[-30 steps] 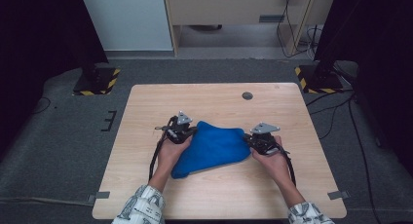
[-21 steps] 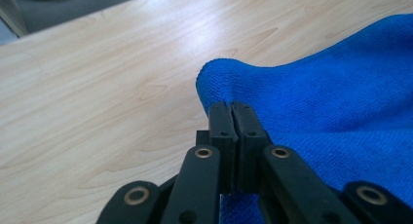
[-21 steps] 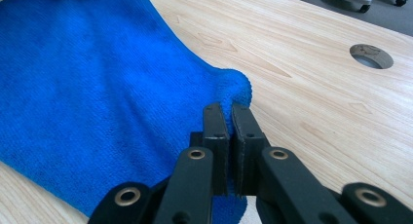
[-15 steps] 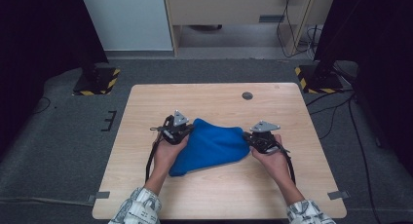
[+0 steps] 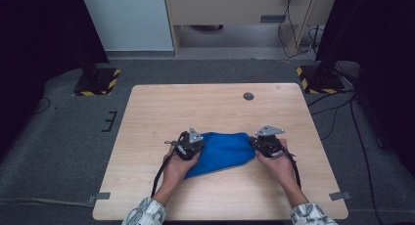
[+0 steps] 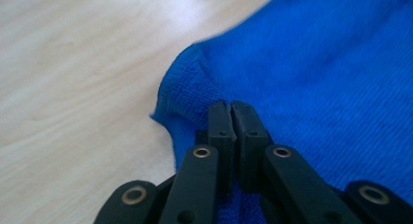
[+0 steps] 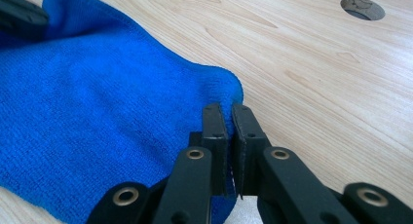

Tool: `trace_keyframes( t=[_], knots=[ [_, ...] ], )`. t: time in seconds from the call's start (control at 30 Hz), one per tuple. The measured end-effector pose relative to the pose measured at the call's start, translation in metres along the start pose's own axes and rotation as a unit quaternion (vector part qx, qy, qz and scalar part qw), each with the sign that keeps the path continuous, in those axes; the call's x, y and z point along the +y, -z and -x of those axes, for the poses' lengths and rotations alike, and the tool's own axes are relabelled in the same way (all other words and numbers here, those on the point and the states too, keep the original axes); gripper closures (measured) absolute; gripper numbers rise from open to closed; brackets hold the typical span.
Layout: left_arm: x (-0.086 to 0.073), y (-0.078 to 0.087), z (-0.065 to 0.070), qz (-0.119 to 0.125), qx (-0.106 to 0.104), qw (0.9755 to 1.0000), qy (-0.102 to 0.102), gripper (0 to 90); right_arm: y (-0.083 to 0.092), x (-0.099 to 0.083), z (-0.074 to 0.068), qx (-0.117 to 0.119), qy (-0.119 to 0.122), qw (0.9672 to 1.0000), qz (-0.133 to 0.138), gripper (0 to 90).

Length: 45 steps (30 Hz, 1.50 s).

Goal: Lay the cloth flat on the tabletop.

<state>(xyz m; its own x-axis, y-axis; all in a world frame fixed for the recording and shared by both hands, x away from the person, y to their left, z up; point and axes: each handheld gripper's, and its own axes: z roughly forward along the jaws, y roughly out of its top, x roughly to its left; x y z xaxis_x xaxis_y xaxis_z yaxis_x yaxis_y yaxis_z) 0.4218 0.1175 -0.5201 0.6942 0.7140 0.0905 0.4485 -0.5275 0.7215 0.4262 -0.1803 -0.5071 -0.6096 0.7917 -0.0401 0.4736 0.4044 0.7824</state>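
Person's forearms: two patterned sleeves (image 5: 147, 214) come in at the near edge of the light wooden table (image 5: 147, 107), one hand on each tool.

Left gripper (image 6: 232, 107): jaws pressed together on a hemmed corner of the blue terry-cloth towel (image 5: 222, 151); in the left gripper view the fabric puckers right at the black tips. In the high view this tool sits at the cloth's left end (image 5: 188, 146).

Right gripper (image 7: 229, 109): jaws closed all but a thin slit, pinching the opposite rounded corner of the towel (image 7: 97, 102); the weave bunches into the tips. In the high view it sits at the cloth's right end (image 5: 266, 142).

Towel position: lying on the table in its near half, between the two tools, bunched and doubled over rather than flat, with a lobe sagging toward the person.

Done so far, as judged: both corners gripped, the cloth held at its two ends.

Left to do, as judged: the work looks like folding or spreading; the cloth is not yet a neat flat shape, so the corners need carrying to place, then releasing and smoothing.

Farther off: round dark cable hole (image 5: 248, 96) in the tabletop, well apart from the towel; bare wood around it.
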Motion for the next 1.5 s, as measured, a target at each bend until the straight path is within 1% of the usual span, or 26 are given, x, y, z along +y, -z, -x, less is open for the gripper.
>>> trace_keyframes(
  t=[0.03,0.13,0.2,0.27,0.33,0.43,0.47,0.63,0.73,0.87,0.93,0.97,1.03,1.07,1.13,1.2,1.3,1.33,1.4,1.5],
  knots=[
    [-0.001,-0.001,0.000,0.000,0.000,1.0000,0.000,86.6,0.000,0.000,0.000,0.000,0.000,1.0000,-0.001,85.9],
    [-0.003,-0.004,-0.001,0.005,-0.003,0.9999,0.013,84.9,0.000,-0.002,0.001,-0.003,0.004,1.0000,-0.006,85.7],
    [-0.004,-0.004,-0.002,0.009,-0.001,0.9998,0.016,82.4,0.000,-0.004,0.001,-0.002,-0.001,0.9999,-0.011,85.7],
    [-0.003,-0.002,-0.002,0.014,0.004,0.9997,0.018,75.3,0.000,-0.005,0.002,-0.001,0.001,0.9999,-0.012,85.7],
    [-0.003,0.001,-0.004,0.022,0.006,0.9994,0.025,69.5,0.000,-0.005,0.002,-0.004,-0.002,0.9999,-0.015,85.8],
    [-0.003,0.007,-0.009,0.033,0.007,0.9987,0.037,66.0,0.000,-0.007,0.004,-0.005,-0.003,0.9998,-0.018,85.9],
    [-0.003,0.009,-0.011,0.036,0.008,0.9986,0.038,65.2,0.000,-0.008,0.004,-0.005,-0.003,0.9998,-0.020,85.9],
    [-0.003,0.017,-0.019,0.050,0.010,0.9971,0.055,63.4,-0.001,-0.010,0.007,-0.008,-0.007,0.9996,-0.025,85.9],
    [-0.003,0.023,-0.024,0.061,0.009,0.9957,0.069,63.5,0.000,-0.010,0.009,-0.009,-0.011,0.9996,-0.026,85.9],
    [-0.003,0.030,-0.031,0.076,0.013,0.9936,0.083,63.7,0.000,-0.011,0.011,-0.009,-0.011,0.9995,-0.028,85.9],
    [-0.003,0.033,-0.036,0.080,0.015,0.9927,0.088,64.0,0.000,-0.011,0.011,-0.011,-0.016,0.9995,-0.026,85.9],
    [-0.002,0.033,-0.038,0.081,0.015,0.9928,0.088,63.7,0.001,-0.012,0.012,-0.010,-0.016,0.9995,-0.027,85.9],
    [0.000,0.030,-0.040,0.072,0.027,0.9947,0.068,62.9,0.001,-0.012,0.012,-0.010,-0.017,0.9994,-0.028,85.8],
    [0.001,0.028,-0.042,0.070,0.028,0.9947,0.069,62.4,0.002,-0.013,0.012,-0.009,-0.016,0.9994,-0.029,85.9],
    [0.001,0.023,-0.046,0.070,0.024,0.9940,0.080,62.4,0.002,-0.013,0.012,-0.009,-0.013,0.9995,-0.029,85.9],
    [0.002,0.016,-0.048,0.057,0.024,0.9950,0.078,62.2,0.002,-0.014,0.012,-0.008,-0.014,0.9994,-0.031,85.8],
    [0.000,0.004,-0.052,0.040,0.025,0.9958,0.079,60.3,0.001,-0.015,0.013,-0.008,-0.014,0.9993,-0.033,85.8],
    [-0.001,0.002,-0.053,0.035,0.026,0.9960,0.078,59.2,0.002,-0.015,0.013,-0.008,-0.014,0.9993,-0.033,85.8],
    [-0.003,-0.003,-0.055,0.033,0.025,0.9955,0.085,56.0,0.002,-0.015,0.013,-0.009,-0.014,0.9994,-0.031,85.8],
    [-0.002,-0.007,-0.056,0.031,0.028,0.9956,0.084,50.5,0.002,-0.015,0.014,-0.009,-0.015,0.9994,-0.030,85.8]
  ],
)
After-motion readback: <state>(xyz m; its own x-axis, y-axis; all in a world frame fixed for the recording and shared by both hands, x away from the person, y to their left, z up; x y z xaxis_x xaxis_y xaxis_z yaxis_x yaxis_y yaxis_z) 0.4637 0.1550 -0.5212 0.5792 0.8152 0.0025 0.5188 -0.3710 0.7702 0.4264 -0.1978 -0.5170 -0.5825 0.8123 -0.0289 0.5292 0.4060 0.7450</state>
